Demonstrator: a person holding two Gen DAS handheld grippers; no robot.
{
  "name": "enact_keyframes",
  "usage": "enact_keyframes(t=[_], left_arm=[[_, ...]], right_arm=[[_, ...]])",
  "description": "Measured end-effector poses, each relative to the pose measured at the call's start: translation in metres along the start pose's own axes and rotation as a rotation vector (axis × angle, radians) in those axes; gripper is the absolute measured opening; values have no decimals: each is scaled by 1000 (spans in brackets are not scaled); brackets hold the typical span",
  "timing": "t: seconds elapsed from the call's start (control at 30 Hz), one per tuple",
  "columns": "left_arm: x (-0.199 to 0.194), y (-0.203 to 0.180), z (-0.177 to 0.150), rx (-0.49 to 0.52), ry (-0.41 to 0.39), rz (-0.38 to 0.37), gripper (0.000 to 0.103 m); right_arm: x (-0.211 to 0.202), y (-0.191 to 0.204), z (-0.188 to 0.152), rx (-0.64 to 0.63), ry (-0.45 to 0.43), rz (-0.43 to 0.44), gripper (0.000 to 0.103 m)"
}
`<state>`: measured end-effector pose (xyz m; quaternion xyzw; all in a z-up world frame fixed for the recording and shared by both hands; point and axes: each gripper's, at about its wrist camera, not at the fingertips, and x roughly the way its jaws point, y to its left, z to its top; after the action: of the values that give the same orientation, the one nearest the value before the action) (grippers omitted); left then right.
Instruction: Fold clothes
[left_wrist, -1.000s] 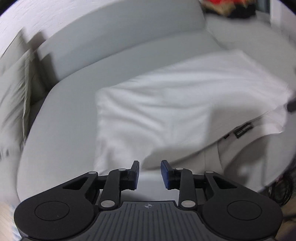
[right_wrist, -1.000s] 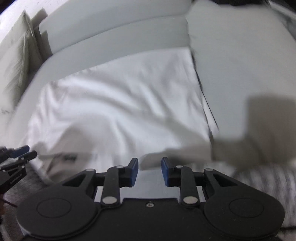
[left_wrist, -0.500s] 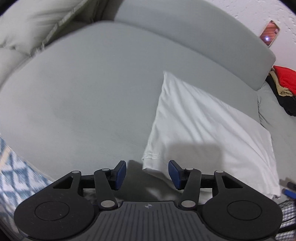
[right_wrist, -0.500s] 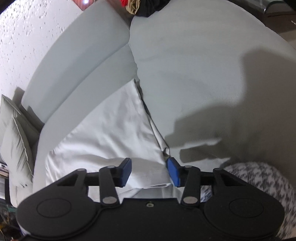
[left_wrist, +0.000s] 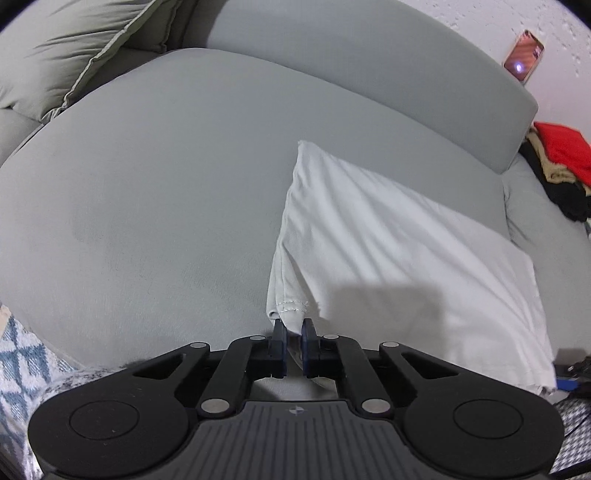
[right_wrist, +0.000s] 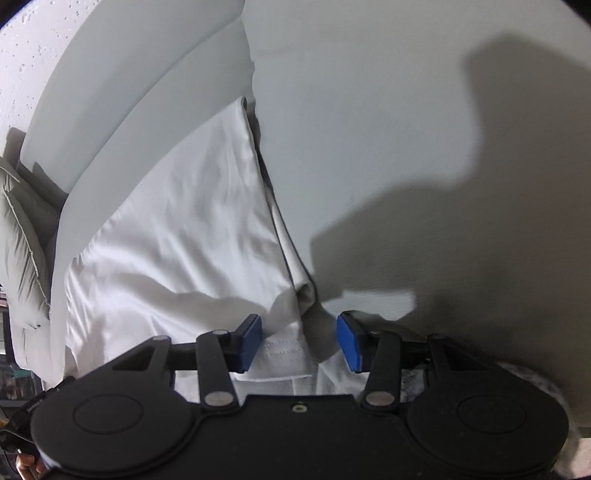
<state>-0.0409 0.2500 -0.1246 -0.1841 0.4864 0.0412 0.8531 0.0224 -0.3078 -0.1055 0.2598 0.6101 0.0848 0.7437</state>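
Left gripper (left_wrist: 291, 338) has snapped in since half a second ago: its blue pads, then spread apart, now pinch the near stitched corner of the white folded cotton garment (left_wrist: 388, 251), and that corner bunches up between them. Right gripper (right_wrist: 299, 341), by contrast, has opened wider than before and straddles the garment's (right_wrist: 184, 229) other near corner, blue pads (right_wrist: 251, 341) apart on either side of the hem, gripping nothing.

The garment lies flat on the grey upholstered sofa seat (left_wrist: 147, 221), running away from both grippers toward the grey backrest (left_wrist: 369, 62). Its left edge is a clean straight fold; its right edge sits just beside the seam between seat cushions. Plenty of bare seat lies open to the left, and a broad bare cushion (right_wrist: 406, 129) to the right. Farther off, a grey-green throw pillow (left_wrist: 74, 55) crowds the left corner, and a red and black heap of clothes (left_wrist: 557, 166) sits at the far right.
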Motion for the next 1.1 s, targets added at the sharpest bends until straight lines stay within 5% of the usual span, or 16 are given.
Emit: enact_keyframes(t=[0.03, 0.07, 0.23, 0.33, 0.53, 0.6, 0.63, 0.67, 0.77, 0.83, 0.93, 1.1], left_arm=[[-2, 3, 1, -16, 4, -8, 5], [-3, 6, 2, -33, 8, -16, 5], [-21, 14, 8, -91, 15, -70, 5], [-26, 7, 9, -50, 32, -35, 5], [16, -13, -1, 115, 138, 176, 9], [14, -16, -5, 142, 125, 213, 17], [10, -17, -6, 150, 117, 223, 24], [3, -18, -7, 164, 104, 242, 28], [-29, -25, -13, 239, -31, 340, 30], [-45, -32, -12, 283, -135, 341, 28], [-45, -48, 4, 306, -232, 253, 28], [4, -94, 28, 357, -257, 117, 27]], right_arm=[[2, -1, -1, 16, 2, 8, 12], [-5, 1, -2, 20, -20, 19, 4], [-41, 11, -9, 28, -146, 74, 3], [-62, 17, -13, 34, -221, 107, 3], [-25, 28, -11, -86, -202, -108, 4], [-16, 28, -11, -90, -194, -161, 7], [-17, 28, -12, -92, -193, -158, 13], [-22, 29, -14, -91, -193, -140, 30], [-52, 38, -24, -154, -283, -140, 47], [-67, 45, -25, -169, -359, -99, 45], [-80, 58, -24, -178, -448, 6, 16], [-43, 106, -18, -272, -448, 202, 20]])
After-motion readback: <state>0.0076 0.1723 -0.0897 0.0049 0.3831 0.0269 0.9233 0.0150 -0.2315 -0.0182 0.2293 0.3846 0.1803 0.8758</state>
